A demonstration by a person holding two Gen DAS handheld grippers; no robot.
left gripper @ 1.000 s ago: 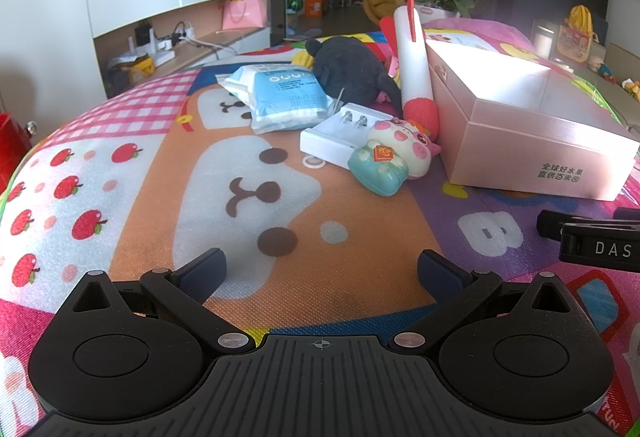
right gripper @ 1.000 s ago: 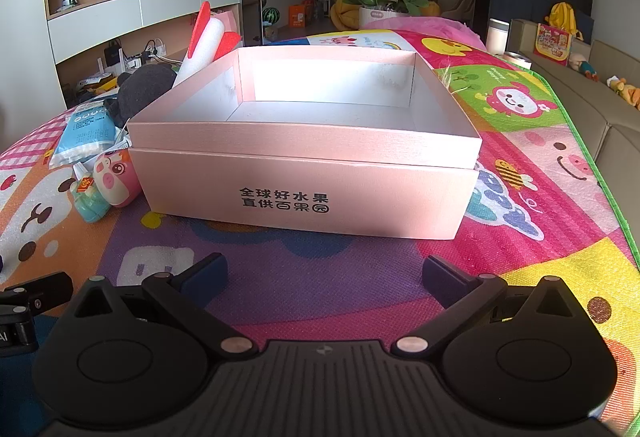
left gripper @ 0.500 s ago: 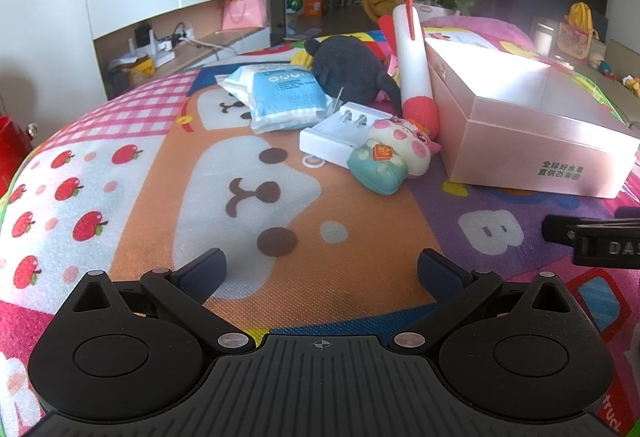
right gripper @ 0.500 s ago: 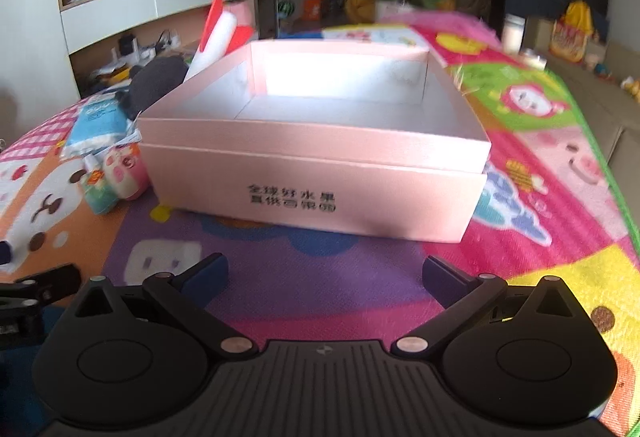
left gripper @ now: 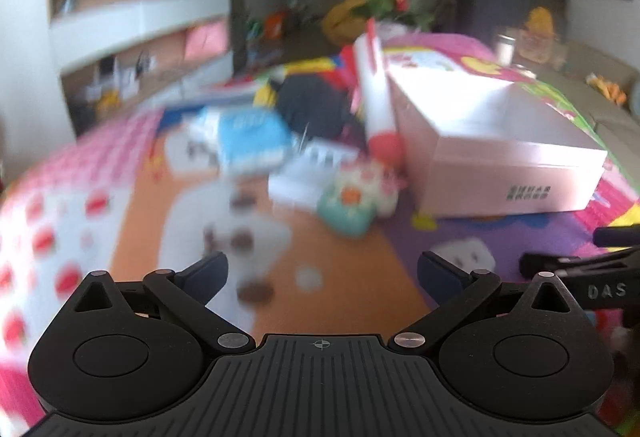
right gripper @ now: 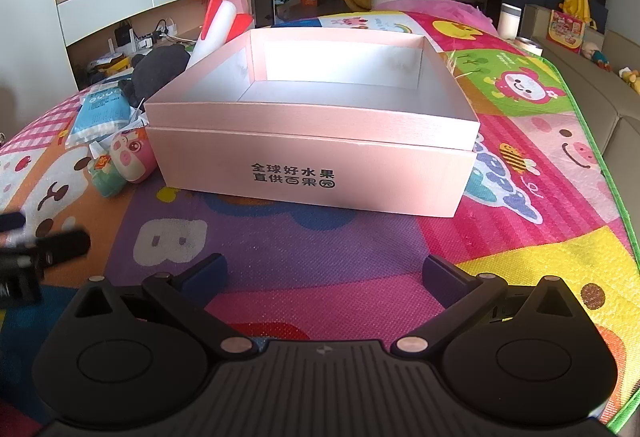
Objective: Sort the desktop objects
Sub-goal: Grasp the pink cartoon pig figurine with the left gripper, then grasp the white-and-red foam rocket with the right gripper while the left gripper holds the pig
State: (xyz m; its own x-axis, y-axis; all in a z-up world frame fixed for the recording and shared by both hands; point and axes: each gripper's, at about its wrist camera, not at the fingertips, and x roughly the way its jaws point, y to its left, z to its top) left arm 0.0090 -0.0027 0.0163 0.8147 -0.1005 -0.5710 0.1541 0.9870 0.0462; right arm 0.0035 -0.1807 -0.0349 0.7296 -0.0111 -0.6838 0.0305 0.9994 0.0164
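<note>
Both claws are sitting wide open and holding nothing: the left claw (left gripper: 322,273) at the bottom of its blurred view, the right claw (right gripper: 324,275) low in its own. The pink box (right gripper: 312,173) is lying empty at the centre of the right view on the play mat (right gripper: 520,249). The clutter is crowding against the box's left side: a pig toy (right gripper: 132,157), a blue packet (right gripper: 100,113), a white rocket toy (right gripper: 214,29). Reaching into that tight pile is risking a nudge that topples the rocket or knocks neighbours aside.
</note>
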